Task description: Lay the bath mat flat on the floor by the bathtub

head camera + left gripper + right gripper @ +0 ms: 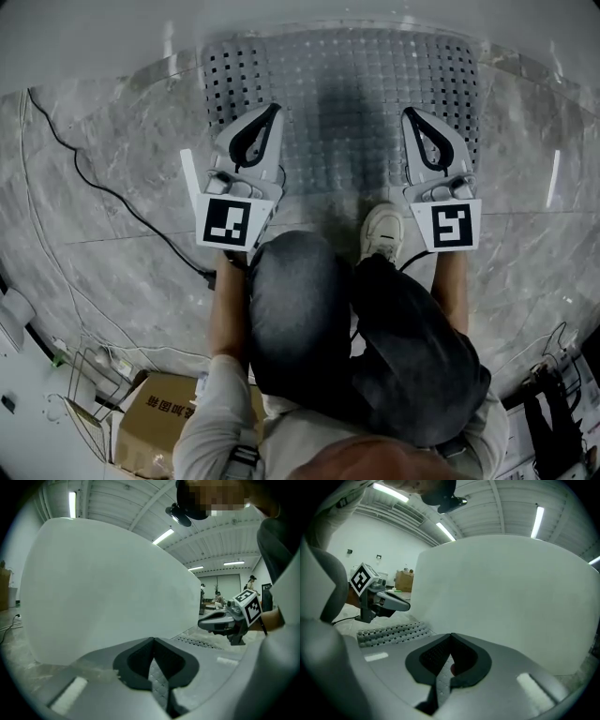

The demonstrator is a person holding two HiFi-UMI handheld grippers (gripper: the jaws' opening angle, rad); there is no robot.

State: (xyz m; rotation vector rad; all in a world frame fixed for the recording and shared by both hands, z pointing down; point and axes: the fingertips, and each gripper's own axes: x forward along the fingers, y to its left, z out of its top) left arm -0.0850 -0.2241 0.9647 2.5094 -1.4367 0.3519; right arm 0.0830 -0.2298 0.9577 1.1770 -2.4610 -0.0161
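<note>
The grey, perforated bath mat (pixel 347 103) lies spread flat on the marble floor against the white bathtub (pixel 281 19). My left gripper (pixel 275 108) hovers over the mat's left part and my right gripper (pixel 409 112) over its right part. Both have their jaws shut tip to tip with nothing held. In the left gripper view the shut jaws (pixel 152 639) face the tub wall (pixel 108 588), and the mat (pixel 197 642) shows to the right. In the right gripper view the shut jaws (pixel 451 634) face the tub (pixel 506 597), with the mat (pixel 389 633) to the left.
The person crouches behind the mat, one white shoe (pixel 382 230) at its near edge. A black cable (pixel 103 187) runs across the floor on the left. A cardboard box (pixel 155 422) and a wire rack sit at the lower left, more cables at the lower right.
</note>
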